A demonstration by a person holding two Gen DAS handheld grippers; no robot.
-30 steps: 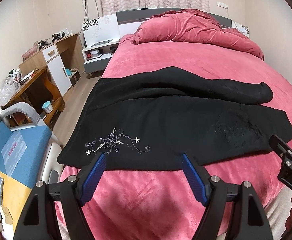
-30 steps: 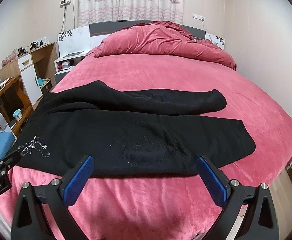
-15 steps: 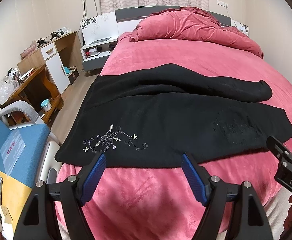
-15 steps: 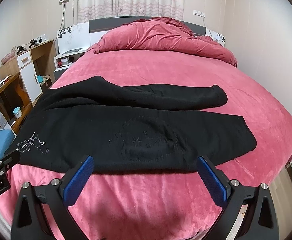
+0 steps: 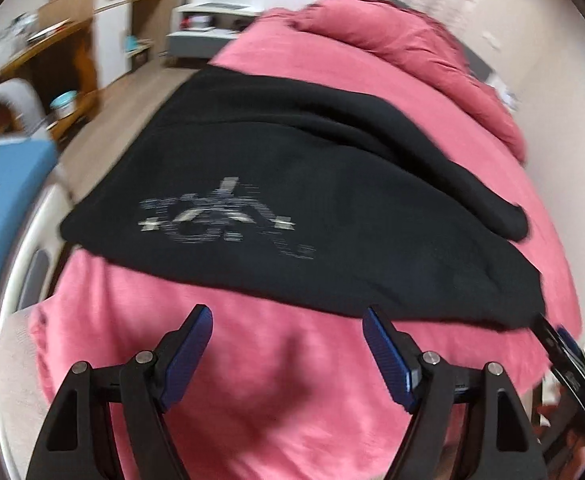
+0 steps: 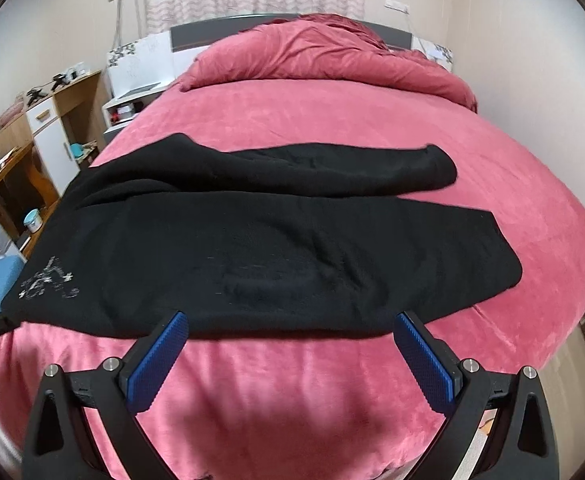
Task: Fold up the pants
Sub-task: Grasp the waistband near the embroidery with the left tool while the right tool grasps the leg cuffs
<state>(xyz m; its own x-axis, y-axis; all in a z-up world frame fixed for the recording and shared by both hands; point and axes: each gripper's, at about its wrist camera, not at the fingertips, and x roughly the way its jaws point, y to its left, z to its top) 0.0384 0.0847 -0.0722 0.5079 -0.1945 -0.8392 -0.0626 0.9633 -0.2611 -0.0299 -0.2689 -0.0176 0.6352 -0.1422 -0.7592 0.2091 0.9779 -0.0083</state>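
Motion blur smears the pants' (image 5: 292, 216) silver embroidery (image 5: 228, 220).

In the left wrist view motion blur smears the pale embroidered pattern (image 5: 228, 216) on the black fleece pants (image 5: 332, 200) and the wooden desk (image 5: 52, 40), while the right gripper (image 5: 568, 356) is cut off by the picture's edge.

Free room: bare pink bedspread (image 6: 292, 380) between the near bed edge and the black pants (image 6: 252, 240); more open spread beyond them, up to the heaped red duvet (image 6: 324, 56). Obstacles: blue-cushioned chair (image 5: 8, 184) and wooden desk (image 6: 8, 176) close along the bed's left side; wall on the right.
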